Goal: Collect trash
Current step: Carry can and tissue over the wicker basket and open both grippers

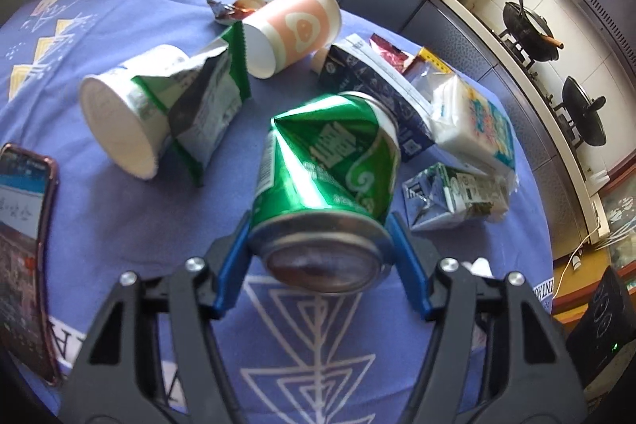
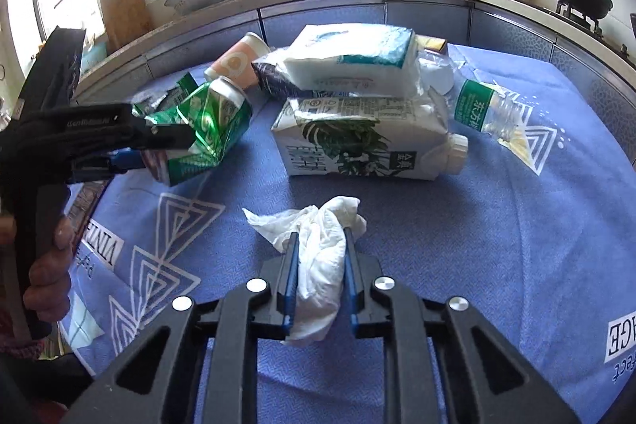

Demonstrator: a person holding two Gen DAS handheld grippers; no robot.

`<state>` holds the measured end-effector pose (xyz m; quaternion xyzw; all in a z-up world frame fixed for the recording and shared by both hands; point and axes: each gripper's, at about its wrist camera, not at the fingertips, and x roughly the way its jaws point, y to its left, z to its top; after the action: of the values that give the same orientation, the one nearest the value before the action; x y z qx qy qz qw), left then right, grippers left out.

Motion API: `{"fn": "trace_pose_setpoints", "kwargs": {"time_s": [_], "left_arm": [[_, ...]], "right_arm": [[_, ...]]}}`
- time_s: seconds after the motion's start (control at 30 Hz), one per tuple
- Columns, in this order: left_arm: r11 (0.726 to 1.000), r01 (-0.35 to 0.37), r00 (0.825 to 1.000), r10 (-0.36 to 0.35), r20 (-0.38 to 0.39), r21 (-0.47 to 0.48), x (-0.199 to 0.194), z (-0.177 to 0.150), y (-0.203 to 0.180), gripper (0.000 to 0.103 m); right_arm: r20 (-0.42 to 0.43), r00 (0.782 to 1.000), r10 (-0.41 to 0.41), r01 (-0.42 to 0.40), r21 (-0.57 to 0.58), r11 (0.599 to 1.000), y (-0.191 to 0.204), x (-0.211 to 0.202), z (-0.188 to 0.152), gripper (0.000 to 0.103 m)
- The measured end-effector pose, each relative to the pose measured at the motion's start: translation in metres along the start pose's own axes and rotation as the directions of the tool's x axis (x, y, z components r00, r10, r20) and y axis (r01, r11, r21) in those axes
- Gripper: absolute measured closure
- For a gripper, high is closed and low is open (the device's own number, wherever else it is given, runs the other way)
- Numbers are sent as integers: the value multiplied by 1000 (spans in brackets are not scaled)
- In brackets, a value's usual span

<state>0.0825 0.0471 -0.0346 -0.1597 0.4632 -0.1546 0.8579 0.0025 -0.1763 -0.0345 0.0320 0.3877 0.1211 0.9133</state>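
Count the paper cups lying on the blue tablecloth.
2. A white cup lies on its side left of the crushed green can, partly under a green wrapper; a pink cup lies behind it. The pile may hide more.

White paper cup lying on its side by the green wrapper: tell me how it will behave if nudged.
The white paper cup lies on its side, so it will probably roll in an arc. It looks empty, likely light. Its thin wall may crumple under the left gripper.
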Motion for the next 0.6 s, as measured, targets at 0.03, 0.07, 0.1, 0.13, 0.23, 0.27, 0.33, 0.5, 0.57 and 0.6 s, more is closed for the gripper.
{"fn": "trace_pose_setpoints", "kwargs": {"time_s": [0.03,0.07,0.1,0.13,0.23,0.27,0.33,0.5,0.57,0.6], "left_arm": [[1000,-1,1000,1,11,17,-7,-4,-3,40],[999,-3,1000,3,17,33,-15,-10,-6,40],[999,5,1000,-6,18,41,-20,-13,-9,40],[999,21,1000,-22,16,47,-26,-18,-12,40],[994,65,998,-65,-8,87,-35,-26,-31,40],[991,85,996,-84,-17,105,-35,-26,-39,40],[982,124,992,-119,-41,144,-33,-24,-59,40],[937,242,969,-219,-113,253,-17,-11,-140,40],[902,301,952,-267,-150,308,-7,-3,-185,40],[884,330,942,-289,-169,331,0,0,-209,40]], "right_arm": [[8,1000,7,-8,11,1000,-4,-5,1,83],[15,1000,23,-24,32,999,-10,-11,0,83],[21,999,36,-37,52,998,-15,-16,1,83],[29,999,46,-48,79,996,-21,-21,1,83],[69,995,69,-80,172,982,-47,-41,0,83],[88,994,65,-81,200,976,-58,-48,0,83],[112,993,47,-74,243,967,-76,-58,0,83],[195,980,-41,-29,342,939,-131,-93,-9,83],[230,968,-103,8,384,923,-161,-111,-15,83],[241,961,-136,28,405,914,-178,-119,-17,83]]}}
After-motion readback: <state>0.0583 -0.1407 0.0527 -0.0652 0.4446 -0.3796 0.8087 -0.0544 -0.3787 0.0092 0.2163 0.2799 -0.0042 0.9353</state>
